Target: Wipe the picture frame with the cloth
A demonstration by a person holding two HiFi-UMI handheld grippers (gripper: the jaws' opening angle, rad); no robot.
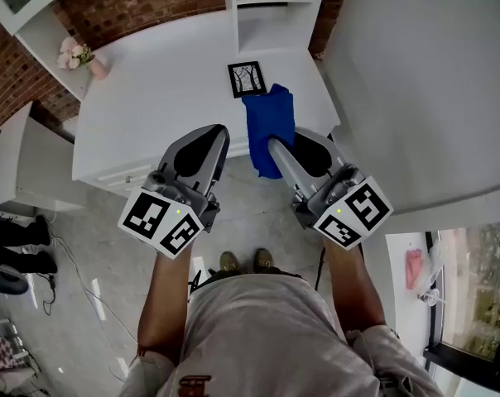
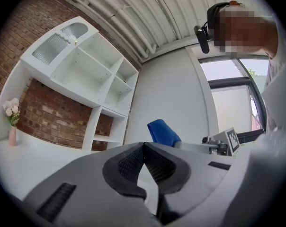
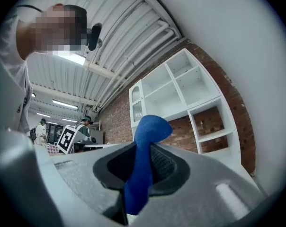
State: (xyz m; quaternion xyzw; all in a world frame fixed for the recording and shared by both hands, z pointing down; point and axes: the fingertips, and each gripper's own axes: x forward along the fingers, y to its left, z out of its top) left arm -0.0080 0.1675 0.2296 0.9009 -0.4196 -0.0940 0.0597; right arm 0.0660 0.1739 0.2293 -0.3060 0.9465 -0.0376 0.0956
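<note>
Head view: my right gripper (image 1: 272,145) has its jaws clamped on the blue cloth (image 1: 269,118) (ready for wiping, I judge). The picture frame (image 1: 247,78) lies flat on the counter (image 1: 159,81) just beyond. My left gripper (image 1: 223,131) is closed on nothing.

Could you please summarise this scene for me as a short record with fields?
Left gripper: fingers shut, nothing between them
Right gripper: shut on the blue cloth
Picture frame: on the white table, just beyond the cloth
Vase of pink flowers: table's far left corner
Person: standing at the table's near edge
</note>
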